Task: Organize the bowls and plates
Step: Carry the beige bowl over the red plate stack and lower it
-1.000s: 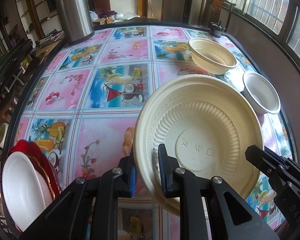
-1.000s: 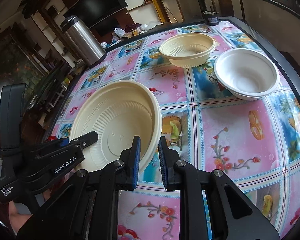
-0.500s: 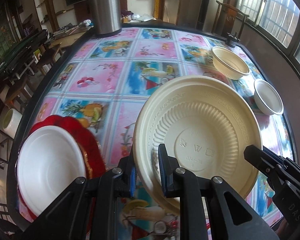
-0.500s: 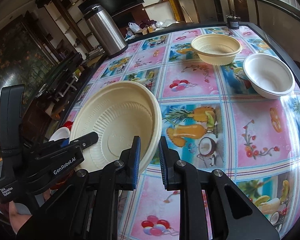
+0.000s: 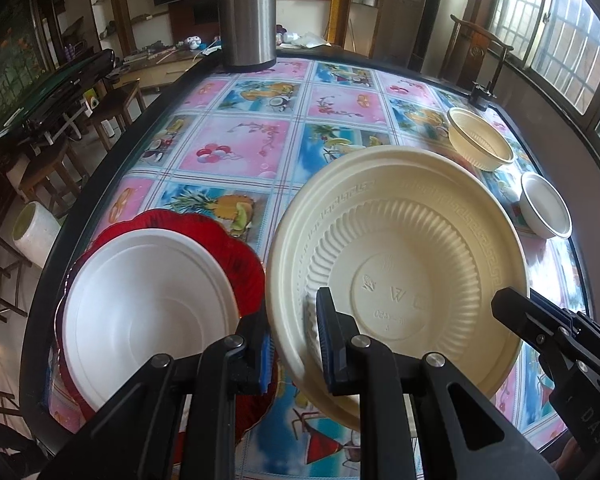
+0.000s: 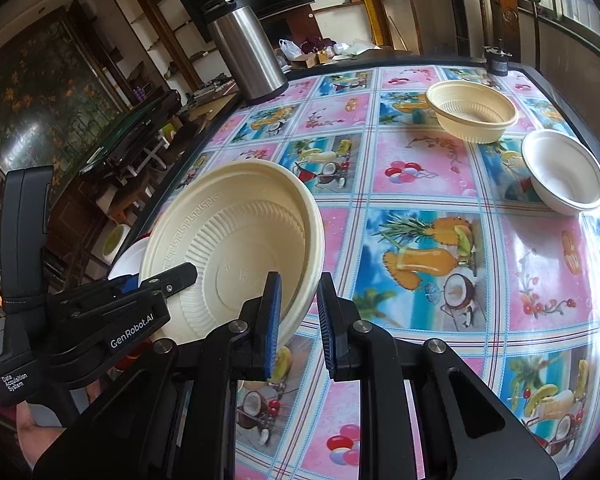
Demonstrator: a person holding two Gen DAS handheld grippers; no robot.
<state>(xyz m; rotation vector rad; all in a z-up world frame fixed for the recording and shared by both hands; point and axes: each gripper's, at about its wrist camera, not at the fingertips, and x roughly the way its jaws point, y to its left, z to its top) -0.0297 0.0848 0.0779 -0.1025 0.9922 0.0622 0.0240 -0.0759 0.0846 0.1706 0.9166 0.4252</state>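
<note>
A large cream plate [image 5: 400, 272] hangs tilted above the table, held at two sides. My left gripper [image 5: 294, 336] is shut on its near-left rim. My right gripper [image 6: 298, 320] is shut on the opposite rim of the cream plate [image 6: 236, 256]; its fingers [image 5: 516, 312] show at the plate's right edge in the left wrist view. Just left of the held plate, a white plate [image 5: 148, 304] lies stacked on a red scalloped plate [image 5: 242, 256] near the table's edge. A cream bowl [image 6: 472, 112] and a white bowl [image 6: 564, 176] stand apart at the far right.
A tall steel thermos [image 5: 248, 12] stands at the table's far edge. The table [image 5: 96, 216] has a dark rim and a fruit-patterned cloth. Stools and a paper roll [image 5: 32, 236] sit on the floor to the left. A small dark object [image 6: 498, 60] rests by the far right corner.
Both grippers carried the cream plate sideways toward the red and white stack, which now fills more of the left wrist view. The two bowls fell further back. Both grips stayed the same.
</note>
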